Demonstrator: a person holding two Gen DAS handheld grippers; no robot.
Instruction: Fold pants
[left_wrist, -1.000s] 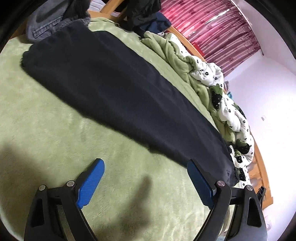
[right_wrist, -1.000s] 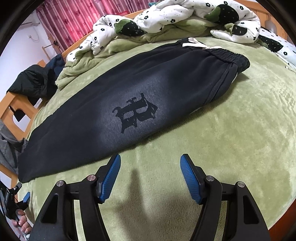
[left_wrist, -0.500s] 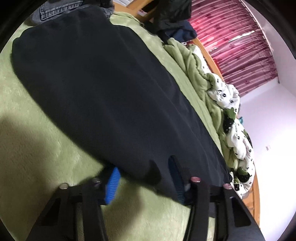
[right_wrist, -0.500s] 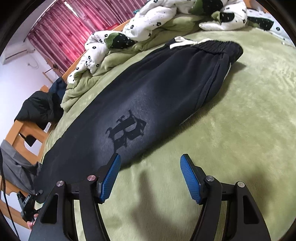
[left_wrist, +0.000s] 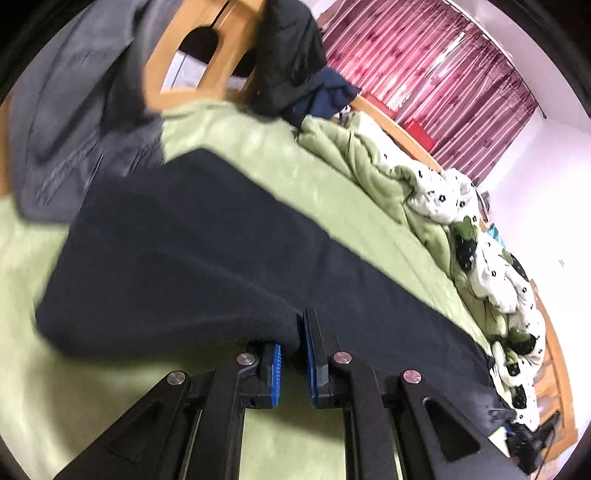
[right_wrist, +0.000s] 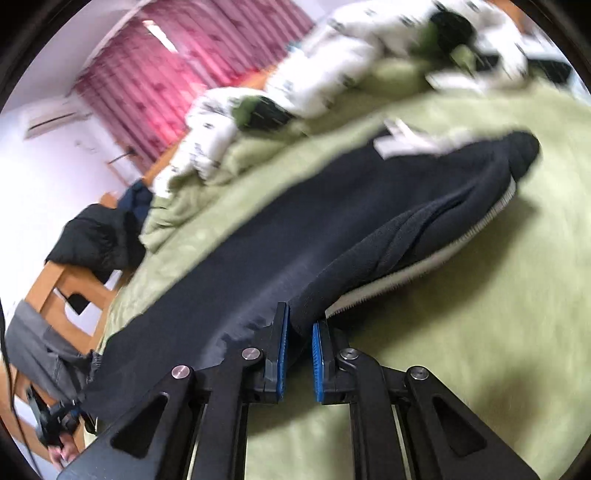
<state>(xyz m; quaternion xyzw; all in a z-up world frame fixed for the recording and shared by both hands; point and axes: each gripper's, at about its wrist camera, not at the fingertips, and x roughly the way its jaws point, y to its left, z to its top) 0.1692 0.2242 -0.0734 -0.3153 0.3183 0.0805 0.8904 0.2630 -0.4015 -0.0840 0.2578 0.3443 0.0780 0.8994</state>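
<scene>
Item one, the pants (left_wrist: 207, 243): dark navy sweatpants, laid lengthwise across the green bed cover (left_wrist: 332, 195), already doubled leg on leg by the look of it, with the waistband (right_wrist: 517, 155) and its pale drawstring (right_wrist: 402, 142) at the far end in my right view. Item two, my left gripper (left_wrist: 293, 354): blue pads pressed together on the near long edge of the pants toward the cuff end, the cloth bunched and lifted off the cover where I pinch it. Item three, my right gripper (right_wrist: 299, 350): likewise clamped, pinching the near edge further toward the waist, where a pale ribbed lining (right_wrist: 424, 273) shows under the raised fold. Item four, surroundings: a rumpled white quilt with dark flower print (left_wrist: 491, 266) heaped along the far side of the bed, a wooden bed frame (left_wrist: 177, 70) with grey and black garments (left_wrist: 74, 122) draped over it, red curtains (left_wrist: 436, 77) behind. Status of the job: both grips look set and the near edge is just clear of the cover; the fold itself is not yet made, and the pants lie at full length. Both views are motion-blurred, so I cannot say for certain how many layers each pinch has caught. Remaining, as I judge it: carry the gripped cloth over, lay it down flat, let go, then shorten the length with a further fold or two.
</scene>
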